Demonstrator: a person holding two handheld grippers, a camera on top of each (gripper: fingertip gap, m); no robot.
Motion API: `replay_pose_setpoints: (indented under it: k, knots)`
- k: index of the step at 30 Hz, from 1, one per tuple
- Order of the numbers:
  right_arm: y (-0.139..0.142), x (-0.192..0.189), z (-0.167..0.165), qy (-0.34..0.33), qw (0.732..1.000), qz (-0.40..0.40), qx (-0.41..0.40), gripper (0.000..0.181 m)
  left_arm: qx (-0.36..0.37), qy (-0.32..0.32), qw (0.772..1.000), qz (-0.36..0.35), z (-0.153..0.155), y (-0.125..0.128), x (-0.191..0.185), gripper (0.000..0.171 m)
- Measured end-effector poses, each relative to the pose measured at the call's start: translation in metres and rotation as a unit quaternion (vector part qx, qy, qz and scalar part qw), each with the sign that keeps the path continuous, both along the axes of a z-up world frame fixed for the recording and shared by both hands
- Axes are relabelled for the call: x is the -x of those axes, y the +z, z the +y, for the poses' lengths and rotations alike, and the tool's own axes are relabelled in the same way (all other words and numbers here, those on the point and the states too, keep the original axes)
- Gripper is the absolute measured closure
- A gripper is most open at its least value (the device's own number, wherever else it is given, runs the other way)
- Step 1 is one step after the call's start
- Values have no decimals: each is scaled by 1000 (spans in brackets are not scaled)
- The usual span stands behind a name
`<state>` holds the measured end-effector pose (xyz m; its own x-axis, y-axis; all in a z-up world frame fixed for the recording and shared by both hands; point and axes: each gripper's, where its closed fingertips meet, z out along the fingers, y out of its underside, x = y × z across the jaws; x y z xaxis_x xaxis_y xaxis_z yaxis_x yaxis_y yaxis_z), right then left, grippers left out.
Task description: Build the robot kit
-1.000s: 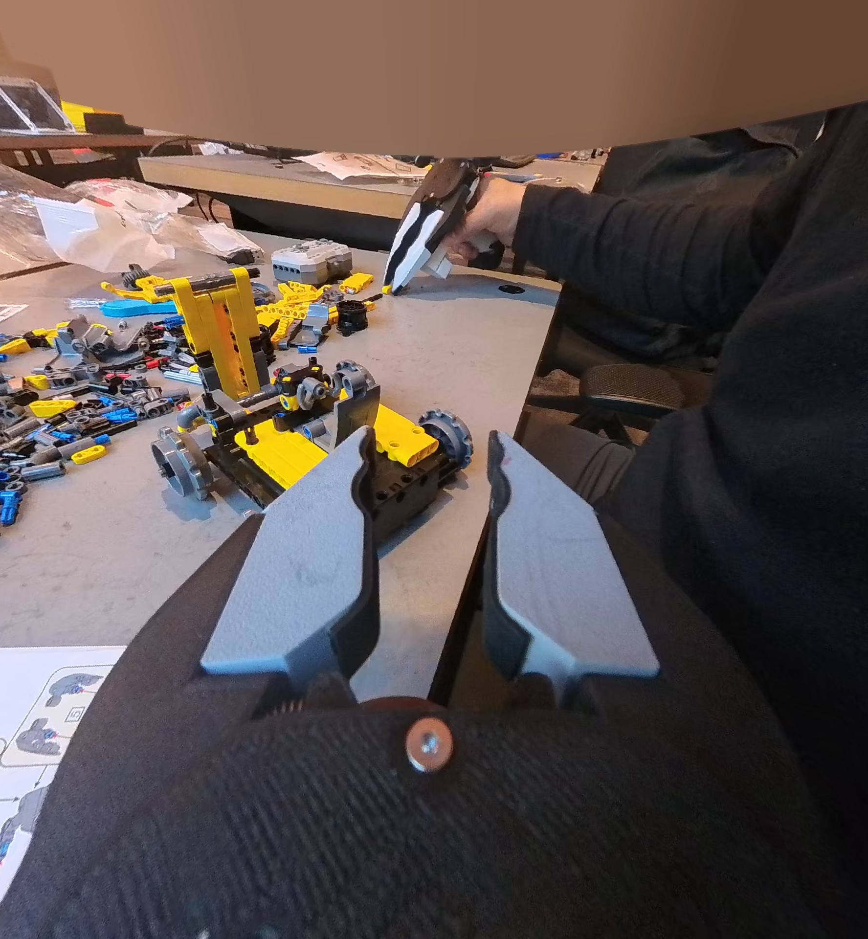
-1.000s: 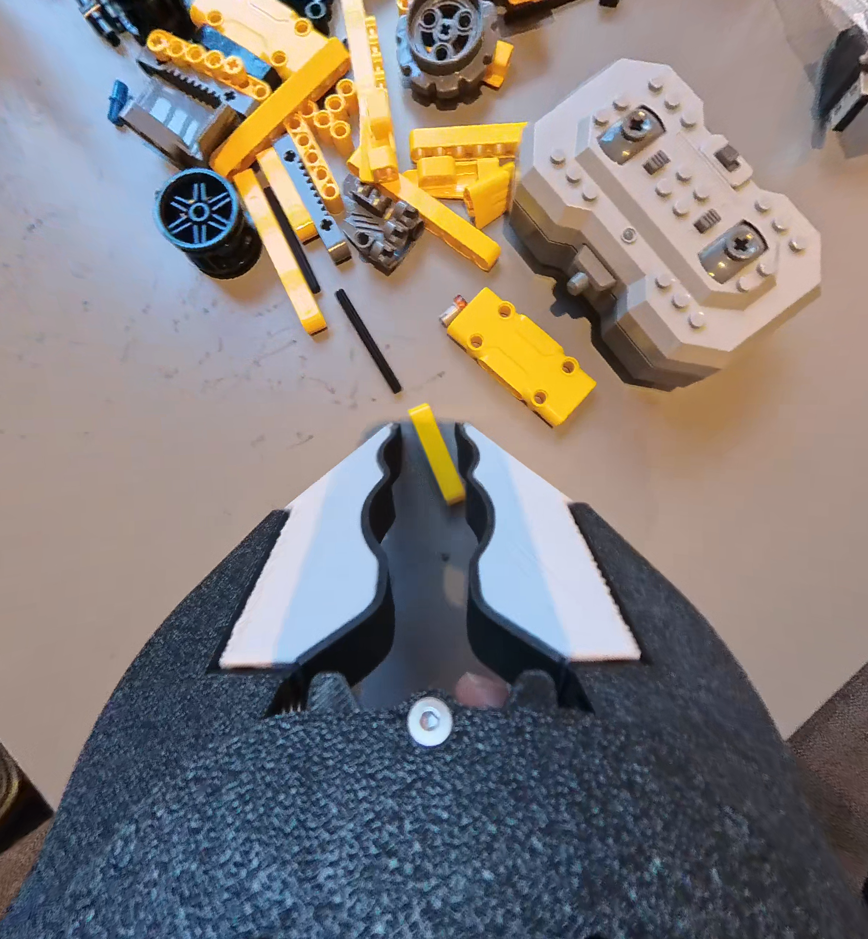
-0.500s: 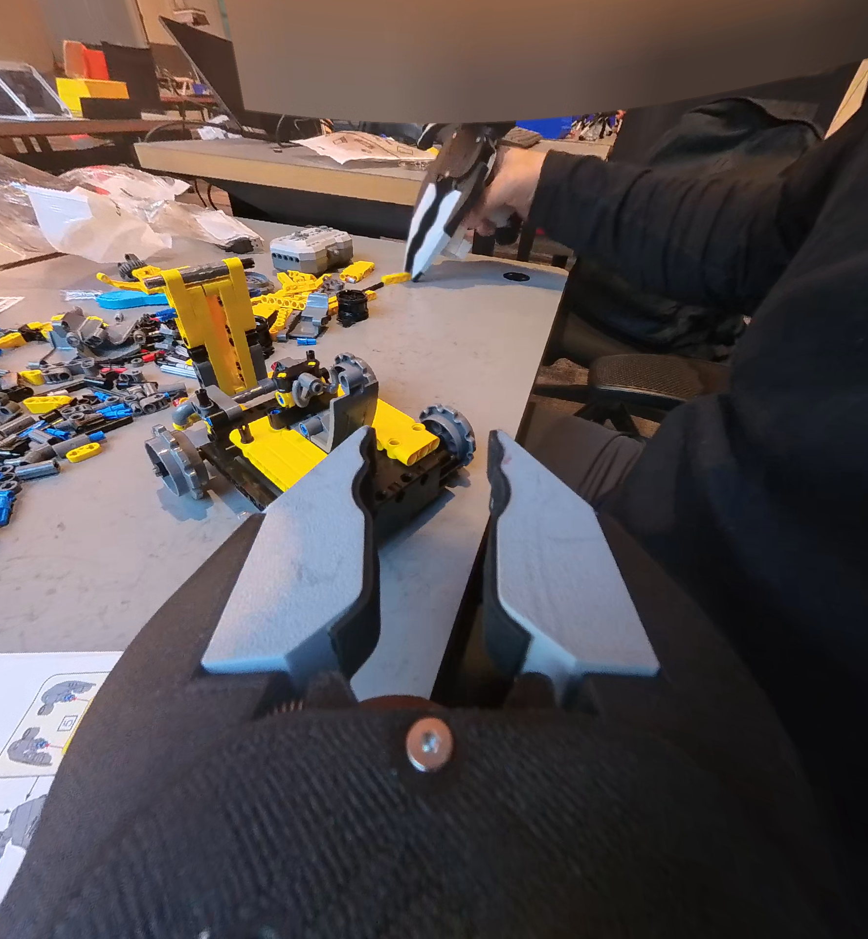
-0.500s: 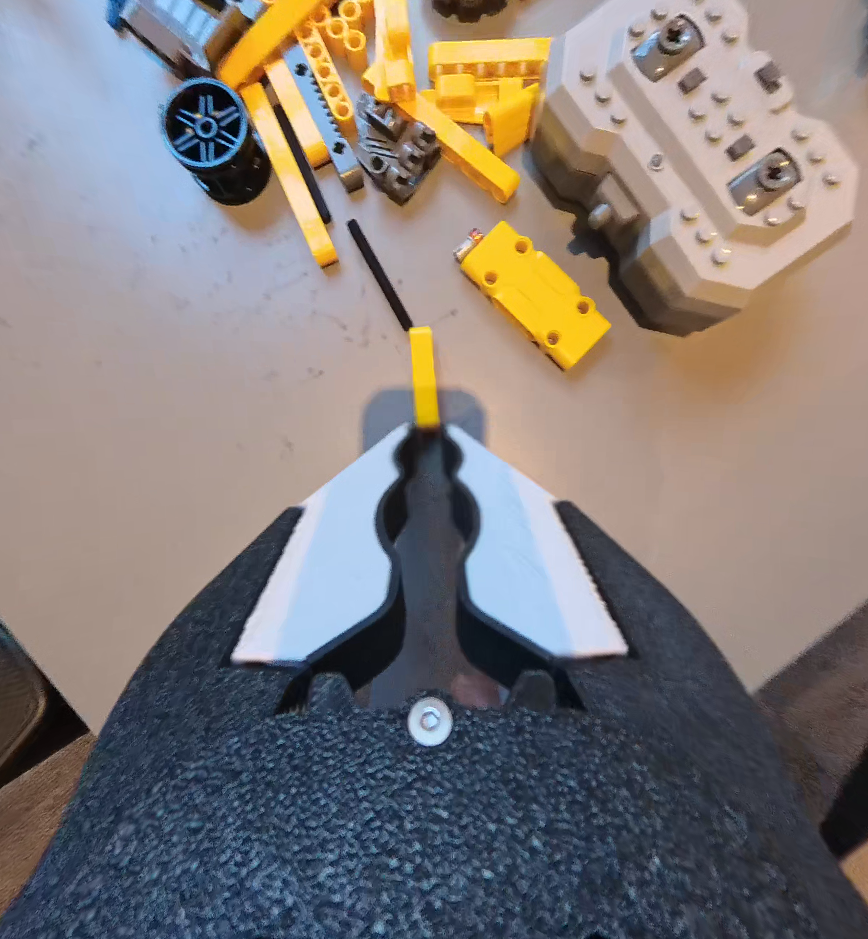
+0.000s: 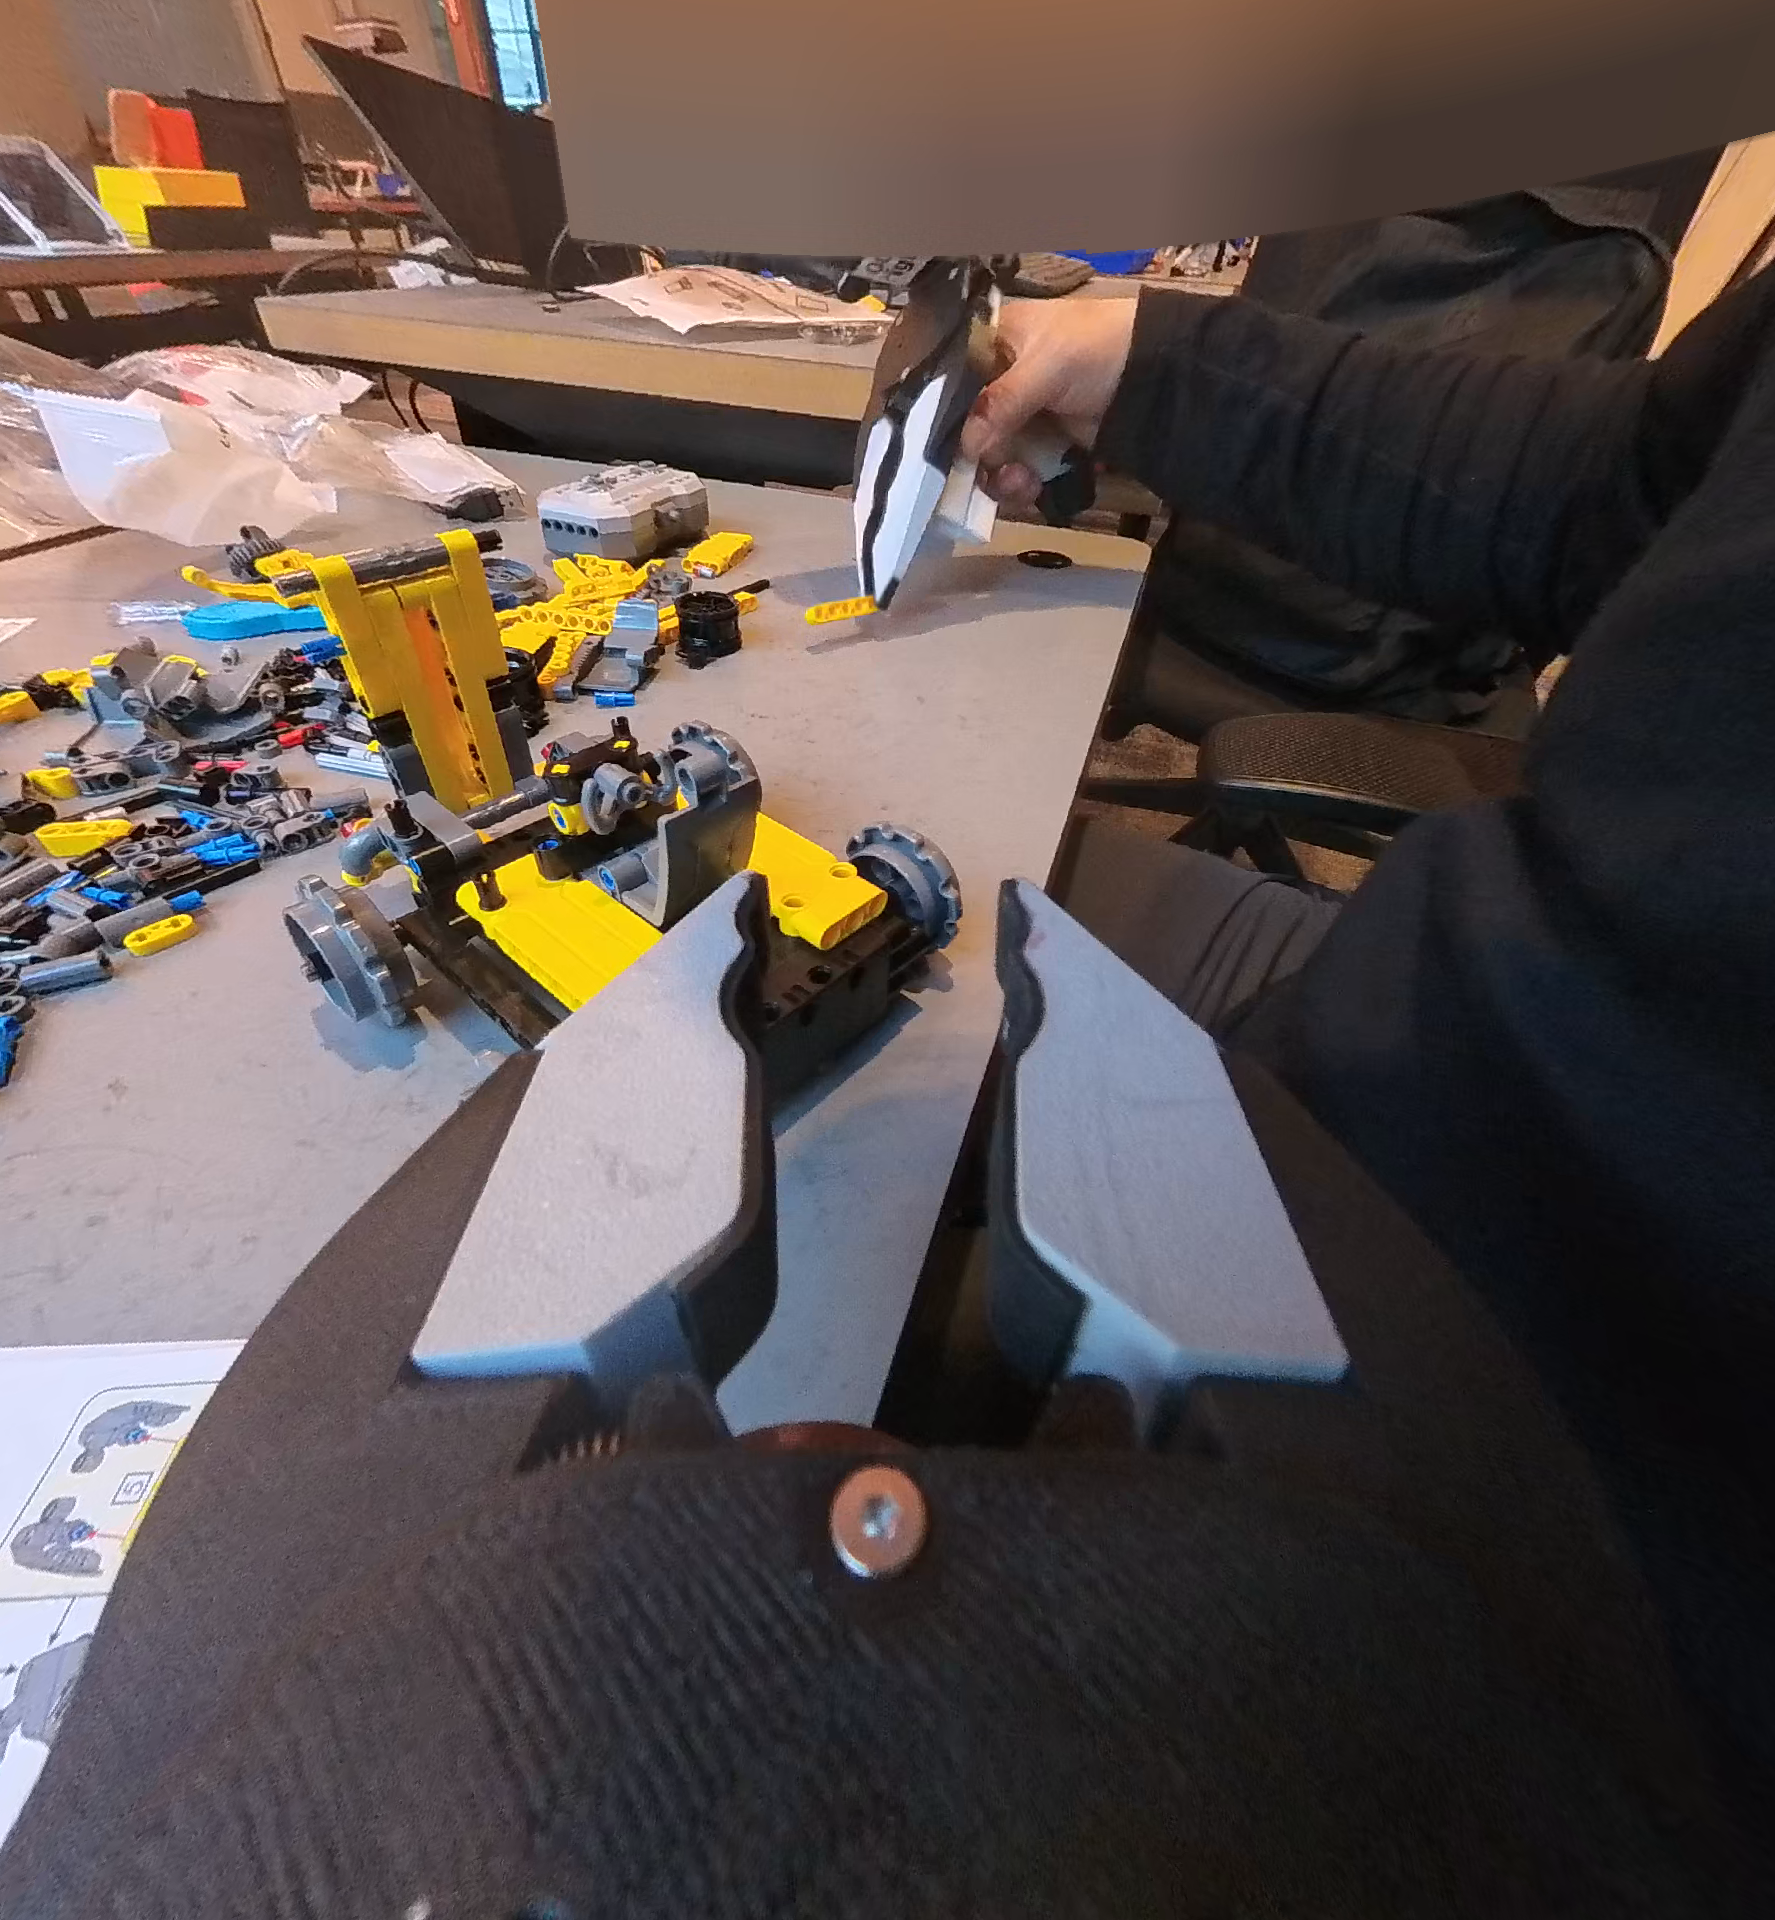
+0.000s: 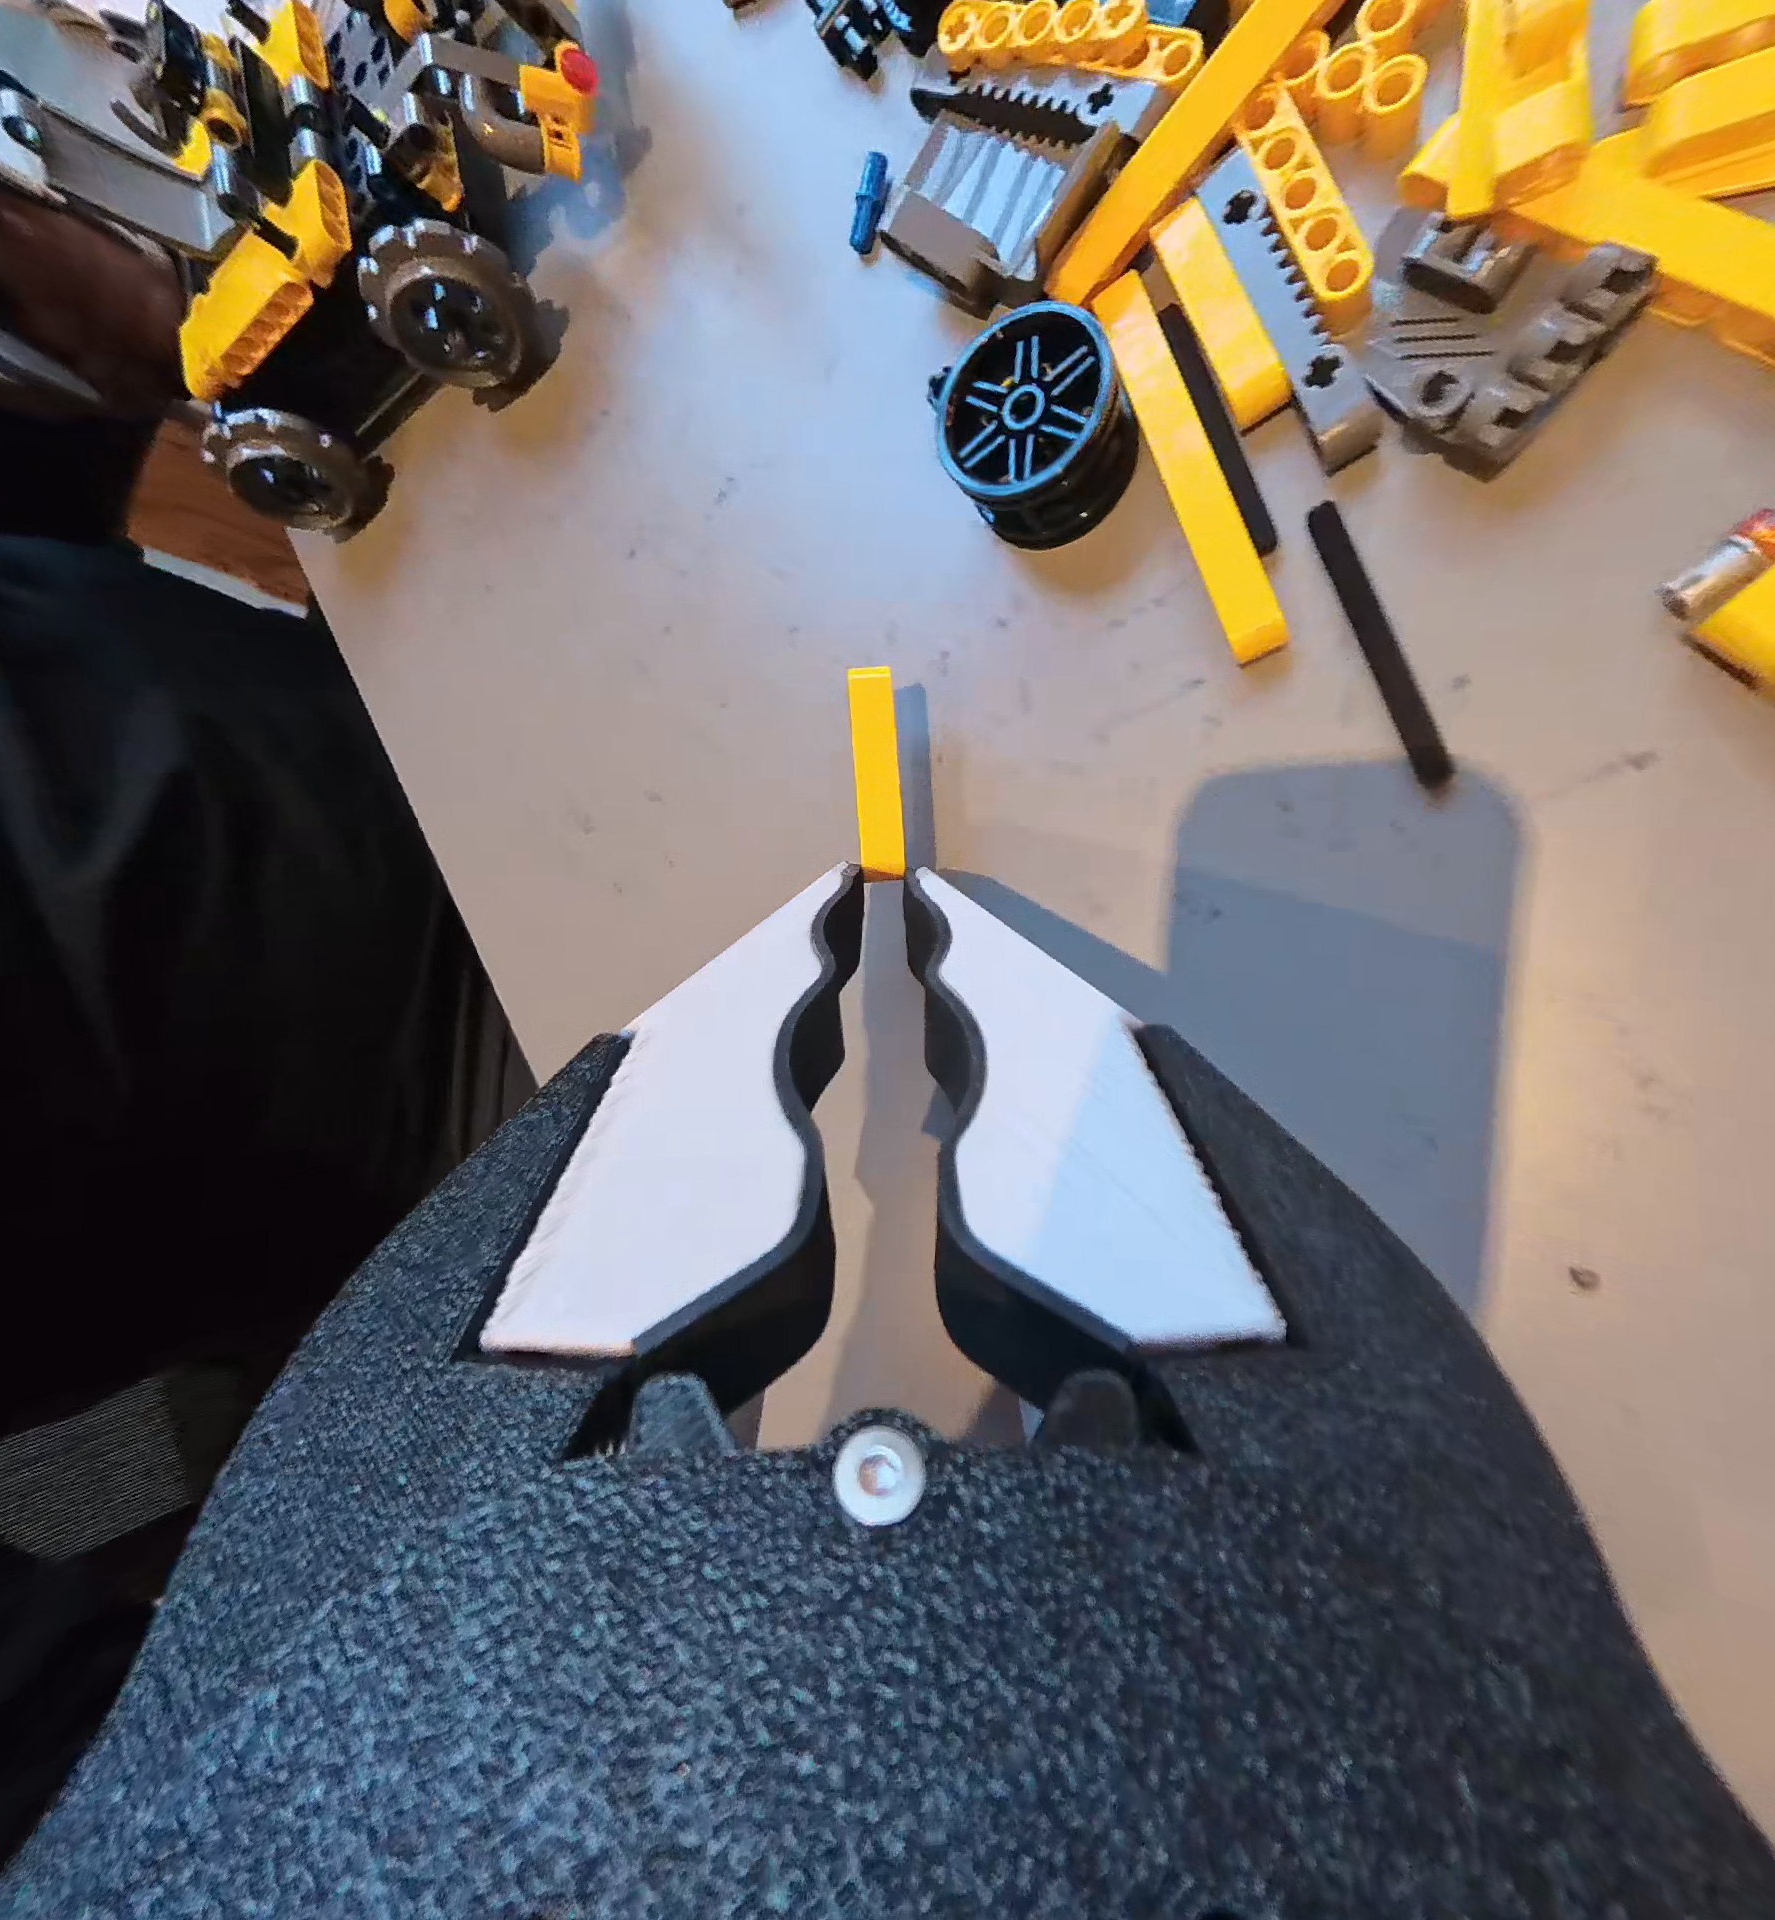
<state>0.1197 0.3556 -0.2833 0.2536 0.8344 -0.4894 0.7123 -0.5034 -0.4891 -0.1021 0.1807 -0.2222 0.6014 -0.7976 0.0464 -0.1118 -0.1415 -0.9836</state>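
— Yellow beam [image 6: 876, 774]: where is it?
— In the right gripper [image 6: 883, 875], jaws pinching one end; it sticks straight ahead, low over the table [image 6: 654, 644] edge.
— And the left gripper [image 5: 875, 914]?
— Jaws spread, holding nothing, beside the yellow truck [image 5: 592, 883].

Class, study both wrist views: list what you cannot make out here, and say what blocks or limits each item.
- Near end of the yellow beam: right wrist view, hidden between the right tool's fingertips.
- Rear of the yellow vehicle model: left wrist view, covered by the open left tool's finger.
- Instruction sheet: left wrist view, cut off by the edge and tool body.
- Small loose parts: left wrist view, too small to identify.
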Motion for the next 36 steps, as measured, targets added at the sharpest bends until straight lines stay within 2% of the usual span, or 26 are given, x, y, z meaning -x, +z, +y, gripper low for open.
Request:
replay_pose_setpoints:
  k: [8,15,22,27,32,34,36]
  knots:
    - [0,12,-12,18,1000,-12,16,175,-1,1,1000,4,0,-1,0,132]
    - [-4,21,-29,83,992,-46,-89,175,2,4,1000,7,2,-2,-1,132]
    - [-4,37,-38,123,982,-62,-128,168,-3,-2,1000,3,-1,0,-1,131]
    - [13,50,-33,115,978,-26,-172,163,-4,-4,1000,2,-2,0,0,132]
    - [77,100,-69,134,956,137,-222,154,1,-1,1000,4,-1,0,0,131]
    - [81,116,-73,132,946,154,-253,143,0,-1,1000,5,-1,0,0,131]
    - [70,125,-68,128,943,143,-271,136,0,0,1000,5,-1,0,0,131]
